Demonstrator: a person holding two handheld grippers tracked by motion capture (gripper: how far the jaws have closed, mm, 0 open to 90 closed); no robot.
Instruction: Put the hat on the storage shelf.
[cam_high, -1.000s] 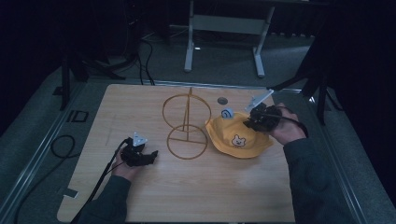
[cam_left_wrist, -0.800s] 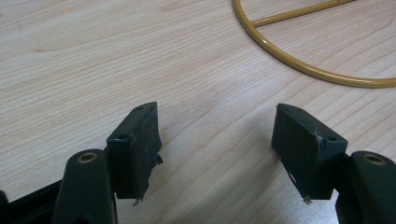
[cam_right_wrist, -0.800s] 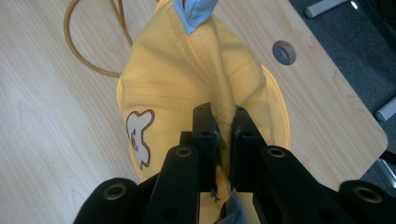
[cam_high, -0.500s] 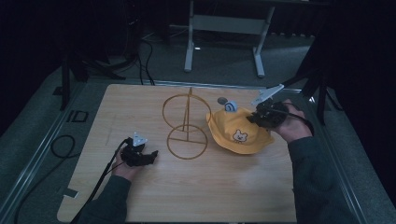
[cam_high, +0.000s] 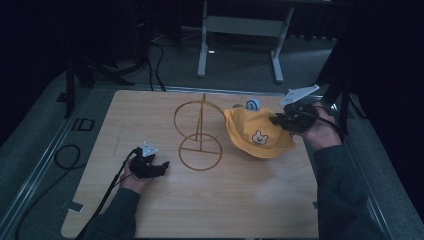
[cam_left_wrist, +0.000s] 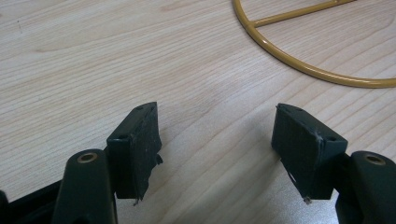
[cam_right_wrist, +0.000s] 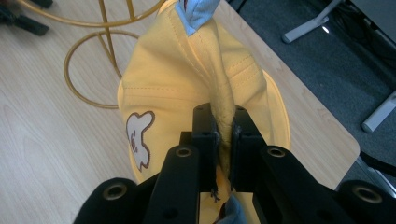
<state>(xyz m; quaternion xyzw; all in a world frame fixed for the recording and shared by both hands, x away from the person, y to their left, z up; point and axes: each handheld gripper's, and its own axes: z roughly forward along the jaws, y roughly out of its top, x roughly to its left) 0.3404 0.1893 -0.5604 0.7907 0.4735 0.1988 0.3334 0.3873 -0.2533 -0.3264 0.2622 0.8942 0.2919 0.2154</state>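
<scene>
Now our right gripper (cam_right_wrist: 223, 140) fingers pinch yellow hat (cam_high: 257, 134), lifted just right of wire stand (cam_high: 199, 131). Stand lies left. Left gripper (cam_left_wrist: 217, 144) fingers open, far, on table (cam_high: 240, 200).

No readable words, brand names or numbers appear anywhere. The nearest thing to a sign is a small embroidered cartoon animal face, white with a brown outline, on the soft yellow fabric bucket hat (cam_high: 260, 134). On the floor beside the light wooden counter (cam_high: 210, 200), a pale mark looks like letters, but it is too dim to read.
</scene>
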